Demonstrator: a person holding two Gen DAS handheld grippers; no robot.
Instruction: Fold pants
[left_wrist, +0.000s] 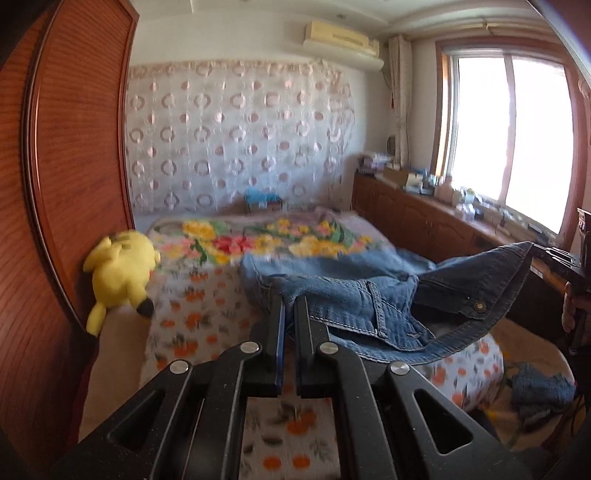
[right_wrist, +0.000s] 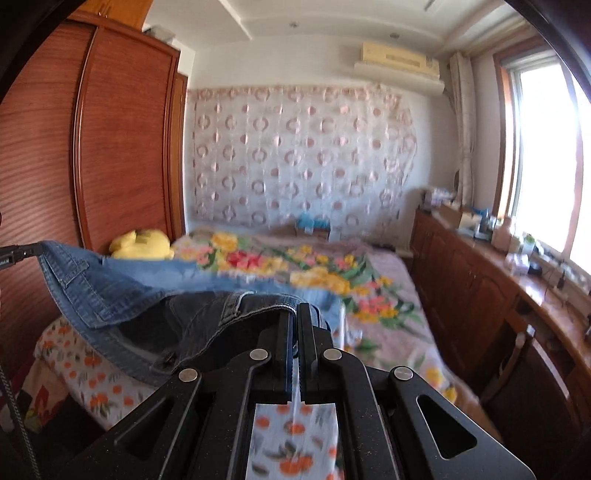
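Tall reddish-brown wooden wardrobe (left_wrist: 74, 155): stands at the far left, beside the bed.

Yellow plush toy with black-tipped ears (left_wrist: 120, 275): lies at the bed's left edge, against the wardrobe.

Bed with a white orange-fruit-print sheet (left_wrist: 192, 321): fills the middle of both views; a pink quilt with red and yellow flowers (left_wrist: 236, 243) covers its far half.

Left hand-held gripper (left_wrist: 290, 299): black fingers pressed close together, pinching one end of the waistband of the jeans.

Blue denim jeans (left_wrist: 354, 291): held up by the waistband between the two grippers, the waistband stretched across and opened so that the darker inside shows; a metal button sits near its right part in the left wrist view. The legs trail away over the bed toward the flowered quilt.

Right hand-held gripper (right_wrist: 295, 308): black fingers pressed close together, pinching the other end of the waistband; the denim edge laps over the fingertips. In the left wrist view this gripper appears at the far right, with the cloth running up to it.

Small blue object (left_wrist: 260, 197): at the head of the bed, blurred; whether it is a box with contents cannot be told.

Sheer white curtain with pink ring pattern (left_wrist: 236, 136): hangs on the back wall, a cream air conditioner (left_wrist: 341, 37) above it.

Long brown wooden cabinet surface (left_wrist: 424, 206): runs beneath the bright window (left_wrist: 517, 129) at the right, carrying small bottles and boxes, too blurred to itemise.

Crumpled blue denim piece (left_wrist: 539, 387): lies on the floor at the lower right.
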